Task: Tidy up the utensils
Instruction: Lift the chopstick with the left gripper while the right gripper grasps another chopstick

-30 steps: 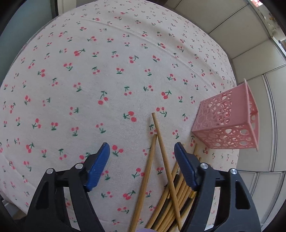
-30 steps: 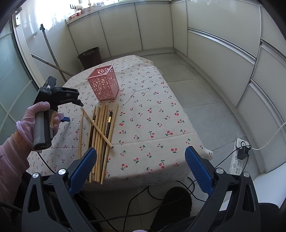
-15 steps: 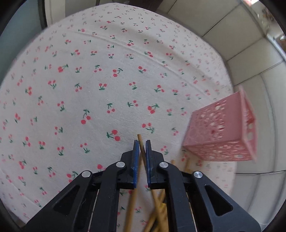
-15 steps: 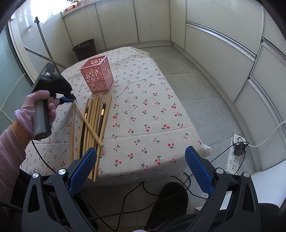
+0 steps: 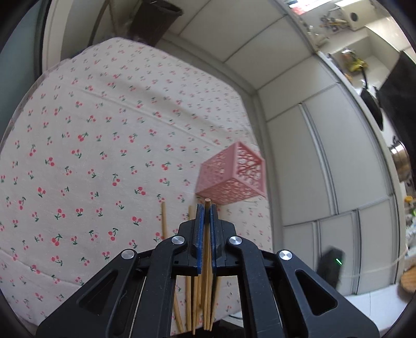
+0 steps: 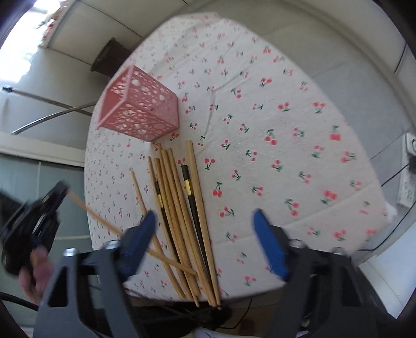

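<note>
My left gripper (image 5: 205, 208) is shut on one wooden chopstick (image 5: 207, 200), whose tip sticks out past the blue pads. It is lifted off the table and slants down to the pile in the right wrist view (image 6: 104, 223). A pink perforated basket (image 5: 234, 174) stands upright just beyond it. My right gripper (image 6: 205, 234) hovers over the pile of chopsticks (image 6: 179, 202), several wooden and two dark with gold bands. Its jaws are closing, and the pads touch nothing.
The table wears a cherry-print cloth (image 6: 273, 130), and its near edge runs just below the pile. A dark bin (image 5: 156, 20) stands behind the far end. A power strip (image 6: 409, 145) lies on the floor at right. A gloved hand (image 6: 36, 273) holds the left gripper.
My left gripper shut on one chopstick and lifted it off the pile. My right gripper swung down and in over the pile, and its jaws narrowed.
</note>
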Tool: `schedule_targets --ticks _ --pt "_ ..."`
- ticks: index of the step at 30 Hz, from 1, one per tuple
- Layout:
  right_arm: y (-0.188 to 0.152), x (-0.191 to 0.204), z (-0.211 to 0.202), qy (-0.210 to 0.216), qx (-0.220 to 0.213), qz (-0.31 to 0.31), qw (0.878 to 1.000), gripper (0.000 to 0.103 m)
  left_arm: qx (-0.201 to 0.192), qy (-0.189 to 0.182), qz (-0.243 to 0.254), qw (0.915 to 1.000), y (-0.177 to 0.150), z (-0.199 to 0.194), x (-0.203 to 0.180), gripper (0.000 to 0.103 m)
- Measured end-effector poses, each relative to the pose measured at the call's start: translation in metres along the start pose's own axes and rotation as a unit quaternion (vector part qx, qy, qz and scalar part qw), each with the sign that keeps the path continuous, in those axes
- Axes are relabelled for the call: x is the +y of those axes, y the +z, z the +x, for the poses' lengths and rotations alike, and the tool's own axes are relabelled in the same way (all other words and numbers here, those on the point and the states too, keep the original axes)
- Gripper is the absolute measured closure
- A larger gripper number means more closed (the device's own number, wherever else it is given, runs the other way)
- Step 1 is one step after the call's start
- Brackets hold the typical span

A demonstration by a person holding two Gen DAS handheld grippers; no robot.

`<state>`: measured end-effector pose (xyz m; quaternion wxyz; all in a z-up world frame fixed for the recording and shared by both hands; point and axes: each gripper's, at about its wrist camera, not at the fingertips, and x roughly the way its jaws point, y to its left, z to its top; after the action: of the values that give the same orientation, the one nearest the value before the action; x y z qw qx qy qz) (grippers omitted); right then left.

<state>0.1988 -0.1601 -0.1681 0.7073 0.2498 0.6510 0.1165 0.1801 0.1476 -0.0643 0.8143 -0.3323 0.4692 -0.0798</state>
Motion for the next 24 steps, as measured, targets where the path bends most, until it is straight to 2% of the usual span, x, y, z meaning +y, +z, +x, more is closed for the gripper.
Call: schedule_targets --ticks 3,6,9,13,19,21,23,24 --pt "0.01 0.004 0.02 -0.023 0.001 0.007 1.0 0.062 -0.008 -0.03 0.02 0.9993 -0.002 -0.021 -0.009 0.099" --pt "0.019 0.012 0.031 -0.017 -0.003 0.015 1.0 0.067 -0.018 -0.044 0.04 0.9981 -0.002 -0.035 -0.015 0.099" --pt "0.026 0.028 0.035 -0.025 -0.014 -0.003 1.0 0.069 -0.03 -0.049 0.057 0.9967 -0.001 -0.051 -0.019 0.099" --pt "0.031 0.035 0.045 -0.035 -0.007 -0.005 0.999 0.073 -0.059 -0.038 0.066 0.9954 0.002 -0.073 -0.015 0.099" --pt "0.035 0.047 0.063 -0.052 -0.006 -0.015 0.999 0.079 -0.095 -0.025 0.052 0.9937 0.008 -0.091 -0.004 0.099" --pt "0.035 0.053 0.066 -0.065 -0.017 -0.028 0.997 0.084 -0.102 -0.017 0.053 0.9932 0.008 -0.091 -0.005 0.099" --pt "0.037 0.054 0.069 -0.066 -0.024 -0.03 0.997 0.092 -0.11 -0.009 0.056 0.9924 0.008 -0.091 -0.006 0.099" --pt "0.038 0.052 0.068 -0.064 -0.031 -0.031 0.997 0.093 -0.113 -0.005 0.057 0.9919 0.008 -0.091 -0.007 0.099"
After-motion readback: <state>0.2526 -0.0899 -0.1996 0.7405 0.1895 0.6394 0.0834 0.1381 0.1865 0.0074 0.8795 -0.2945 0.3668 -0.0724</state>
